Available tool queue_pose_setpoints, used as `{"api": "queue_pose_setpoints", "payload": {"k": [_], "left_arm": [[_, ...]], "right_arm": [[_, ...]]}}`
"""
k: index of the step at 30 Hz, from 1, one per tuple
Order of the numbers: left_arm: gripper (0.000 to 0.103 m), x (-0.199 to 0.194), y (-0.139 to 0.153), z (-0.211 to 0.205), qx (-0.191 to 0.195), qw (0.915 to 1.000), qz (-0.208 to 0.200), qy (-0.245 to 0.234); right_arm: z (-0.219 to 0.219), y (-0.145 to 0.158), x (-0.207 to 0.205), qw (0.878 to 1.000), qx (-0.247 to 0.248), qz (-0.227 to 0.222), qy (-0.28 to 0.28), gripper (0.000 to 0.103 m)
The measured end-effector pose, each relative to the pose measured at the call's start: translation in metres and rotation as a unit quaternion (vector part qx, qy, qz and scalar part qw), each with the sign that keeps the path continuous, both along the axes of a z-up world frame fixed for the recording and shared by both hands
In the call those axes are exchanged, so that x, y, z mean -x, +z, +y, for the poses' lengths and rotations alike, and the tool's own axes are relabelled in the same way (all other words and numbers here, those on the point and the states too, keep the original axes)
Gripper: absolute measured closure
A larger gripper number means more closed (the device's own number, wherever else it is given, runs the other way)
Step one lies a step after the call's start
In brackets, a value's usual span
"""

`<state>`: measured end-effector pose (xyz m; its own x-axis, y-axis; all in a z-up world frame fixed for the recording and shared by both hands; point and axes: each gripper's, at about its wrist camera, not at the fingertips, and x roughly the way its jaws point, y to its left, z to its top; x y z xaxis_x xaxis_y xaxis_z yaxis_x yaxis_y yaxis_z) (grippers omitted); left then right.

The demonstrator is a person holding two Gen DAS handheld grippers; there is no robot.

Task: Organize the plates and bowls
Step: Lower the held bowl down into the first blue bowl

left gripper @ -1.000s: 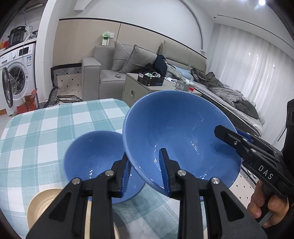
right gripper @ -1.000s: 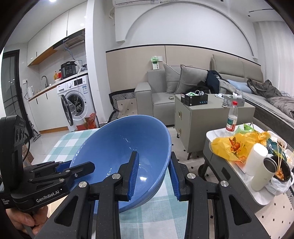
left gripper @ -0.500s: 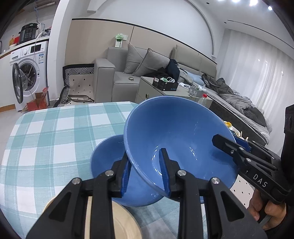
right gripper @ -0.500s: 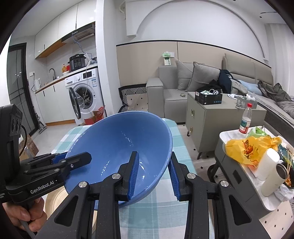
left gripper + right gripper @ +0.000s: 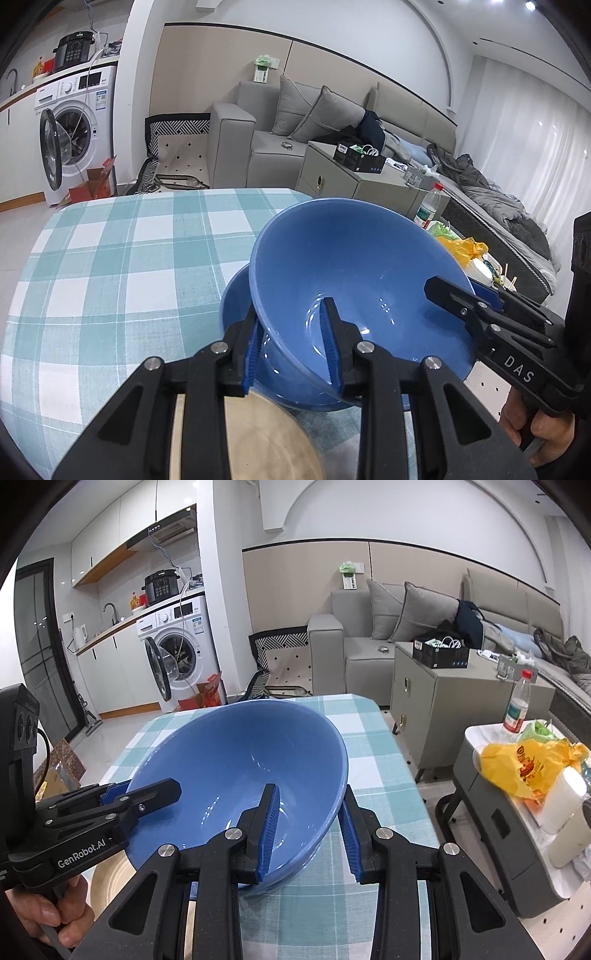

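Nearest the left wrist camera, the left tongs (image 5: 291, 343) are seen clamped on the near rim of the large blue bowl (image 5: 354, 266), one pad inside the wall and one outside. The same bowl is gripped at its opposite rim by the right tongs (image 5: 308, 827), likewise closed narrowly over the wall (one blue pad inside, one outside). The bowl is held tilted between the two, just above the smaller blue bowl (image 5: 236, 295), which sits on the surface (image 5: 110, 266); whether the two bowls touch cannot be told. A beige plate (image 5: 266, 439) is seen partly under the left tongs, beside the smaller bowl. The surface is covered by a teal checked cloth. Farther off, a grey sofa (image 5: 258, 140) and a washing machine (image 5: 70, 129) with its door open are seen.
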<state>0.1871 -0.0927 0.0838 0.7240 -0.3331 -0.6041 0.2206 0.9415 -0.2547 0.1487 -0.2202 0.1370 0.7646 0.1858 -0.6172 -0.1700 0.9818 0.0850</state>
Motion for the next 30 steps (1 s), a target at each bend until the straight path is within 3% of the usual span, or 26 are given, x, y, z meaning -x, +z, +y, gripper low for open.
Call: {"api": "queue_pose_setpoints", "payload": {"k": [30], "left_arm": [[0.075,-0.015,-0.034,0.002,-0.035,0.9989,0.025,0.018]], "right_arm": [[0.014,-0.053,-0.023,0.999,0.010,0.051,0.004,0.070]]}}
